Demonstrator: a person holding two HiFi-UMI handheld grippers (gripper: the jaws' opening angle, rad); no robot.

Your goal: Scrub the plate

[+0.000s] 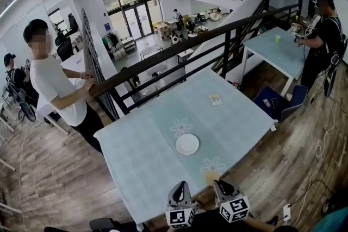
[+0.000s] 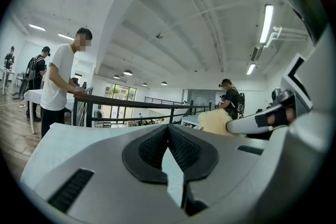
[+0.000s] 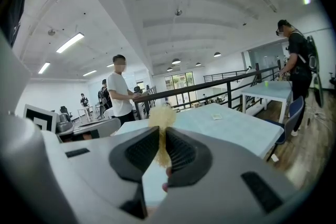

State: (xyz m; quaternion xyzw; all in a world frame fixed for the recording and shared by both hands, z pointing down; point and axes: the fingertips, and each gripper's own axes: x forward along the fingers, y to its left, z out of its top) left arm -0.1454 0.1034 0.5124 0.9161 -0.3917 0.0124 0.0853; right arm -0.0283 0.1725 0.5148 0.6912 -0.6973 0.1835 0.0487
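The head view's bottom edge cuts off both claws: only the upper parts of the left claw (image 1: 180,188) and the right claw (image 1: 222,186) show. In the right gripper view, the lower part of the yellow scrubber (image 3: 161,113) is hidden between that claw's clamping jaws. The print on the small card (image 1: 216,100), far on the tabletop (image 1: 141,160), is too small to read.

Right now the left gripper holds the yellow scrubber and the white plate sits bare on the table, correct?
No: the right gripper holds the yellow scrubber, as the right gripper view shows; the left gripper is shut, empty. The white plate does sit bare on the table.
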